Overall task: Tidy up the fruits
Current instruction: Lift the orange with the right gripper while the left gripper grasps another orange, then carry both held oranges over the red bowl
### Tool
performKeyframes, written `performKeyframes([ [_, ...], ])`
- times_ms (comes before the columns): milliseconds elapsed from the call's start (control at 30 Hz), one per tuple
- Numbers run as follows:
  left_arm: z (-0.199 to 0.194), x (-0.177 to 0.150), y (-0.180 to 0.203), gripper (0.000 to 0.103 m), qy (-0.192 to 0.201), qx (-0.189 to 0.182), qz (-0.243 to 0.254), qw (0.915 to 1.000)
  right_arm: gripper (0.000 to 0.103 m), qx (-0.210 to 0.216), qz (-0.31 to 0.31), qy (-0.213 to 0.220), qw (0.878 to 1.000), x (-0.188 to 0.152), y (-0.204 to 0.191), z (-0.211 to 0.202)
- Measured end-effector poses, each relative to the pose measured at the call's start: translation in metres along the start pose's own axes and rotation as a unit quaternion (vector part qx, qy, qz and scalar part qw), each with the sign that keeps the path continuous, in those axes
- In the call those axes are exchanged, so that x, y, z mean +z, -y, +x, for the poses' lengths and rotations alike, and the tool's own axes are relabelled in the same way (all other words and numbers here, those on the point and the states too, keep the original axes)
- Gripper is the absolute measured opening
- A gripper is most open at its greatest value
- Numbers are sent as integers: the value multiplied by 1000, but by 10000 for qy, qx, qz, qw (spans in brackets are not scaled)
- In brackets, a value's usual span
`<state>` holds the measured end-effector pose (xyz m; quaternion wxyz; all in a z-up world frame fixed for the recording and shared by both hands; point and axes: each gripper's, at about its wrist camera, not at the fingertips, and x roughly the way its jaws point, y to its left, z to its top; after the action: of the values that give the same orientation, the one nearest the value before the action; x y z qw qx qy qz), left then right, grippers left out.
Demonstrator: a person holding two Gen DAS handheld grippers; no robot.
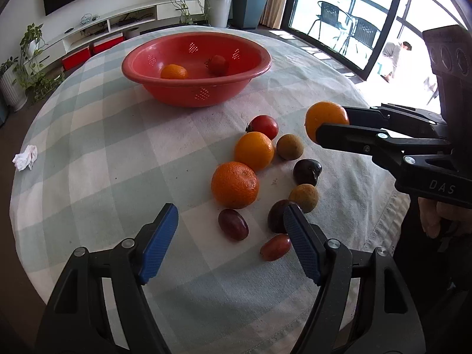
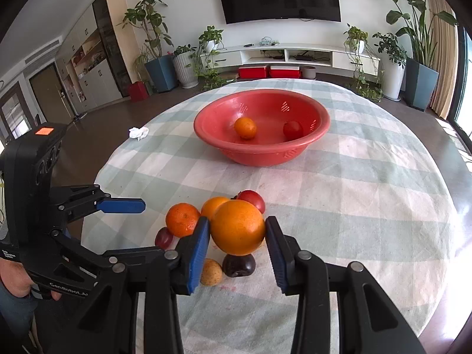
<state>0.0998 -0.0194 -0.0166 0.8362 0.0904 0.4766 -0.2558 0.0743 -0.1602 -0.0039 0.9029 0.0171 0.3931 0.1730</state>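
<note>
My right gripper (image 2: pixel 237 227) is shut on an orange (image 2: pixel 237 225), held above the loose fruit; in the left wrist view the same orange (image 1: pixel 323 116) hangs at the right. My left gripper (image 1: pixel 230 209) is open, hovering over the near end of the pile with nothing between its pads. On the checked cloth lie a mandarin (image 1: pixel 235 184), an orange (image 1: pixel 254 150), a red tomato (image 1: pixel 264 126), two brownish fruits, dark plums (image 1: pixel 306 172) and small red oval fruits (image 1: pixel 233 224). The red bowl (image 1: pixel 194 91) at the far side holds a mandarin (image 1: pixel 174 71) and a tomato (image 1: pixel 218 64).
A crumpled white tissue (image 1: pixel 26 157) lies near the table's left edge. The round table's cloth (image 2: pixel 368 206) is bare to the right of the pile. Potted plants and a low TV cabinet stand beyond the table; a person (image 1: pixel 393 57) sits outside the glass door.
</note>
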Motion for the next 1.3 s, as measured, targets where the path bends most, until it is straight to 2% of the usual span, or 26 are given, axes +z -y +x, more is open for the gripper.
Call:
performKeyframes([
  [133,11,19,3,73,-289,147,228,9992,42,70,209,92,9997,-1,12,0],
  [267,18,33,2,63,-505,214,298,9981,42,145,350,113,9992,-4,21,1],
  [433,31,39,-3,56,-774,175,245,9965,42,221,483,152,9985,-6,30,1],
  [667,45,40,0,56,-1034,117,230,9943,42,261,549,209,9979,-6,34,-1],
  [700,46,40,0,56,-1046,116,228,9942,42,266,553,219,9979,-6,34,-1],
  [767,48,40,0,45,-1062,66,196,9941,42,270,556,232,9978,-7,35,-2],
  [900,48,39,1,42,-1036,31,163,9945,42,269,564,221,9978,-7,35,-2],
  [967,50,40,1,37,-1017,-13,163,9947,42,269,560,220,9978,-7,36,-2],
  [1300,43,35,-1,37,-841,-30,90,9964,42,256,578,212,9978,-9,37,-2],
])
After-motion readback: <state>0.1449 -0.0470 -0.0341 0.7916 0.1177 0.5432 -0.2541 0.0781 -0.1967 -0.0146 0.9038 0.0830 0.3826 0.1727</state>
